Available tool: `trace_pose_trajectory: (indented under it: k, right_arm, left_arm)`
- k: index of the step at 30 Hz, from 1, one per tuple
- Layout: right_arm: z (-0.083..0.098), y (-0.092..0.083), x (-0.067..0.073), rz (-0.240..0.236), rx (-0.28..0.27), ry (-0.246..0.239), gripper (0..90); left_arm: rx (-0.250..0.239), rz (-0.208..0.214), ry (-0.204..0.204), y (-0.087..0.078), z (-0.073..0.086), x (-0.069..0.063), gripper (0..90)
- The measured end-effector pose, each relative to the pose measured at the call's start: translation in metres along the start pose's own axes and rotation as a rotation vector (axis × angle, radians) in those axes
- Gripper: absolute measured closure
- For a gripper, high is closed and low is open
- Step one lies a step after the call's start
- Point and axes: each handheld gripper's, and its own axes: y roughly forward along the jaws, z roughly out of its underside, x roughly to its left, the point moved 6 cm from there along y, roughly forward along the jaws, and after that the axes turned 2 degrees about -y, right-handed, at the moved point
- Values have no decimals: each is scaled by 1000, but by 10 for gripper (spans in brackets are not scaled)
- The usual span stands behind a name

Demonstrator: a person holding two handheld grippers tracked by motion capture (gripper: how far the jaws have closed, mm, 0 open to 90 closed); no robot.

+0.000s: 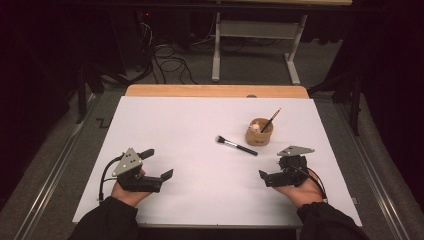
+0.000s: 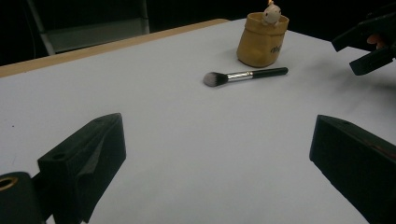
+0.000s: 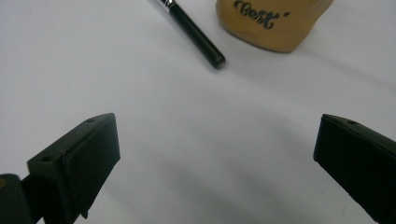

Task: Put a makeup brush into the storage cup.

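Left gripper (image 1: 159, 164) low on the white counter (image 1: 190, 190), fingers spread and empty, right gripper (image 1: 272, 170) likewise spread, farther off lay a makeup brush (image 1: 237, 146), beside a tan pot (image 1: 259, 132), dark script unreadable, thin brush (image 1: 270, 121) inside.

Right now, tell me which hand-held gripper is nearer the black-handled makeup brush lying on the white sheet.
Right. The right hand-held gripper sits just below the black-handled makeup brush, near its handle end. The left hand-held gripper is farther off, to the brush's lower left, both open.
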Motion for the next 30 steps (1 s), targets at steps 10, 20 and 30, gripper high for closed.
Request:
trace_pose_trajectory:
  k: [10,20,30]
  right_arm:
    - [3,4,9,-24,158,-93,29]
    - [1,8,23,-68,308,-181,77]
    - [-5,8,28,-109,416,-271,134]
  left_arm:
    - [-1,6,9,-1,-1,-1,41]
    - [3,17,11,-1,-1,-3,41]
    - [5,22,15,0,-1,-3,41]
